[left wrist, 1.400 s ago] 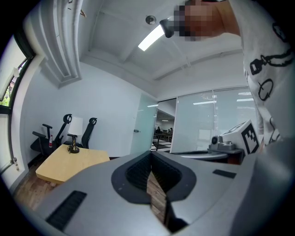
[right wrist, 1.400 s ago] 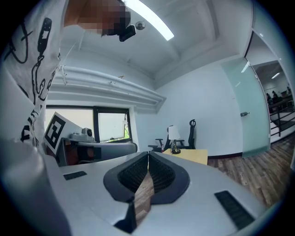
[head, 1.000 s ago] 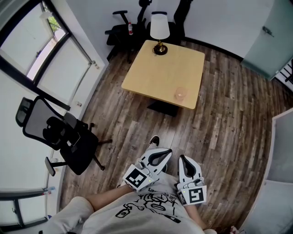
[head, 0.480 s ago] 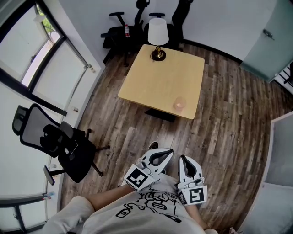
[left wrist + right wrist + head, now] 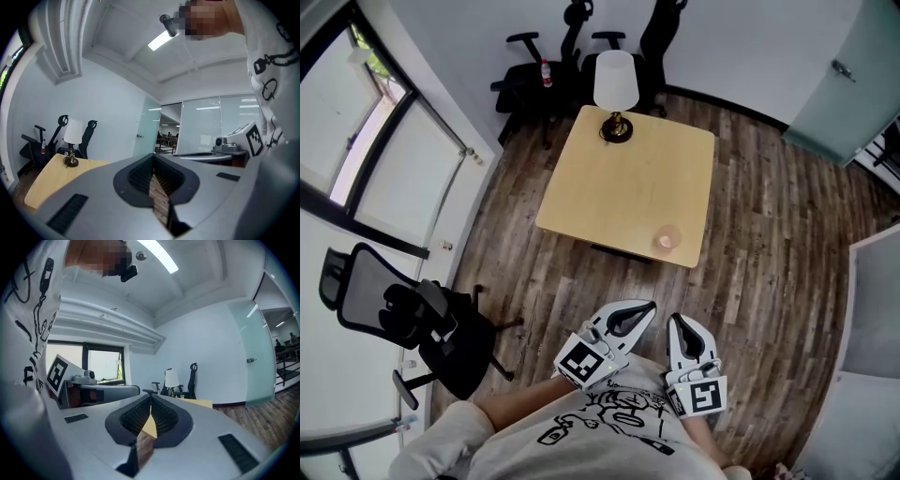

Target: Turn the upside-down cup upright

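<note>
One worktop (image 5: 619,187) bears one lamp (image 5: 615,84) and one cup (image 5: 667,238), seemingly upside down, by its near edge. The left hand-held gripper (image 5: 645,306) and right hand-held gripper (image 5: 677,322) are both closed, empty and well apart from it.

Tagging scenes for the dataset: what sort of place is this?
Most likely a small office or meeting room: black office chairs, a frosted glass door, and a square wooden table with a table lamp on it, standing on plank flooring.
</note>
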Demonstrator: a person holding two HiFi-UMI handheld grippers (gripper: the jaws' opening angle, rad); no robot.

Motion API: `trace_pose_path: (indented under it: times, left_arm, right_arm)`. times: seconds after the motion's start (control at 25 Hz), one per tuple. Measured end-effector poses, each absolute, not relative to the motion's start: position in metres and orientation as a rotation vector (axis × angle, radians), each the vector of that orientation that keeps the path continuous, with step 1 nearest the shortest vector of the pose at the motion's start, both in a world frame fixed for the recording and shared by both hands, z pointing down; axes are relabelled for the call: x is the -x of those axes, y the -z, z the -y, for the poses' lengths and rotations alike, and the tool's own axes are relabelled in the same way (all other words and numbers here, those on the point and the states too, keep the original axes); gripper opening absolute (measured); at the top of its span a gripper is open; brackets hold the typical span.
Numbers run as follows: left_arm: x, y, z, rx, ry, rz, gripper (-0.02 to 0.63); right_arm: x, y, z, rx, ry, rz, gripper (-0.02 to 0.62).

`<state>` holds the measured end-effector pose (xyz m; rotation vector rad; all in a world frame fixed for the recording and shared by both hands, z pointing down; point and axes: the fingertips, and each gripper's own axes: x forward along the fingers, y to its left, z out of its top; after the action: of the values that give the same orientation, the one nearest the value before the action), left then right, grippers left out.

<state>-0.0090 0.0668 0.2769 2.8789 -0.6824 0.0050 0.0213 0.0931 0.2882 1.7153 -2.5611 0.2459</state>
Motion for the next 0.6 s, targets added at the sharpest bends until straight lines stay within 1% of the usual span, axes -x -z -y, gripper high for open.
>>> trace_pose_path:
  times: [0.6]
  left_arm:
    - [0.045,-0.282,0.020,-2.881,-0.019,0.653,0.009]
  right_arm:
    - [0.015,-0.294,-0.004,-1.732,-0.261,2.554,0.025]
